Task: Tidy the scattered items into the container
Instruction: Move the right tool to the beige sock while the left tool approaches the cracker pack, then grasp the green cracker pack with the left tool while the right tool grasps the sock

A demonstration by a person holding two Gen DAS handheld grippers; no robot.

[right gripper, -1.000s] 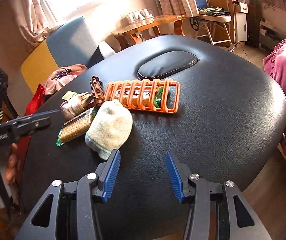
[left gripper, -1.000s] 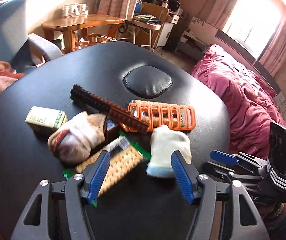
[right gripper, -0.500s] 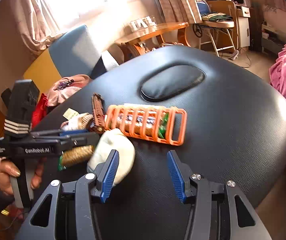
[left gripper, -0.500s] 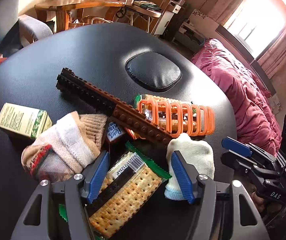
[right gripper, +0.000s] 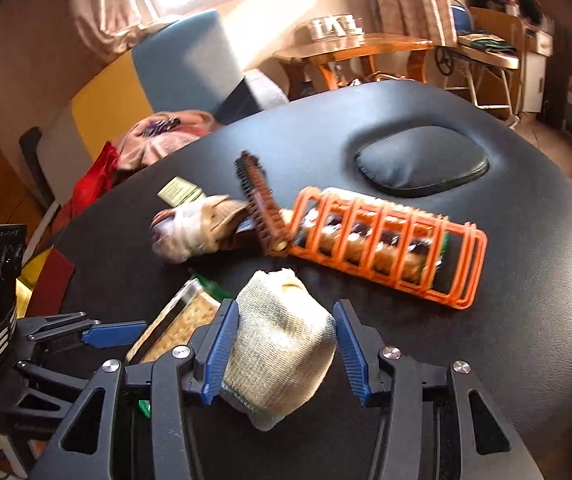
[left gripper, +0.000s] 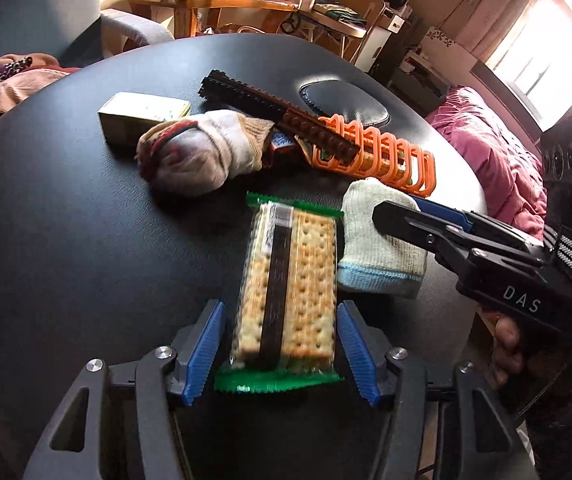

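A green-edged cracker packet lies on the black padded table, between the open fingers of my left gripper; a gap shows on each side. A cream rolled sock lies between the open fingers of my right gripper, its left side against the left pad. It also shows in the left wrist view. The orange wire basket lies on its side holding a cracker pack. A brown brick bar leans on it.
A striped rolled sock and a small pale green box lie at the far left of the pile. A round cushion sits in the table's middle. A wooden table, chairs and a pink bed stand beyond the edge.
Both grippers have moved forward and down. The cracker packet now sits between my left fingers and the cream sock between my right fingers. The right gripper has come in close beside the left.
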